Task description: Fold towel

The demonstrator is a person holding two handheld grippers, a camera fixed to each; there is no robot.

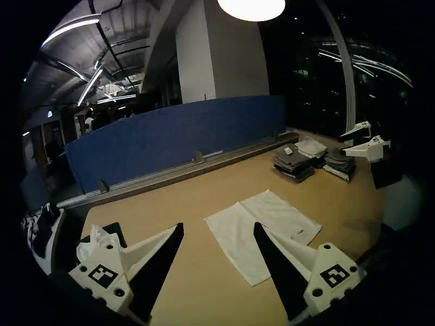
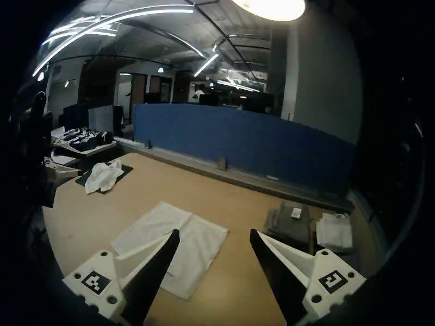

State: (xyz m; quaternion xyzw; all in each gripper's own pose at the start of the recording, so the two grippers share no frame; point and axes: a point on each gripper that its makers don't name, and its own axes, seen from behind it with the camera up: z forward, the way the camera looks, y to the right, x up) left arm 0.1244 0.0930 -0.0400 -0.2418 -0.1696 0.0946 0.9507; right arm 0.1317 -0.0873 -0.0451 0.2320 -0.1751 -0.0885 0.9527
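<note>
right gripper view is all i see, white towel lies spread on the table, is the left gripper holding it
Observer: No, the left gripper is open and holds nothing; the white towel lies ahead of it.
Operator: any tag on it
Observer: Yes, a small tag near one corner.
Operator: how does my gripper look from there
Observer: The right gripper is open, in the air next to the folded stacks.

Dim office; wooden table, blue divider, round ceiling lamp.
</note>
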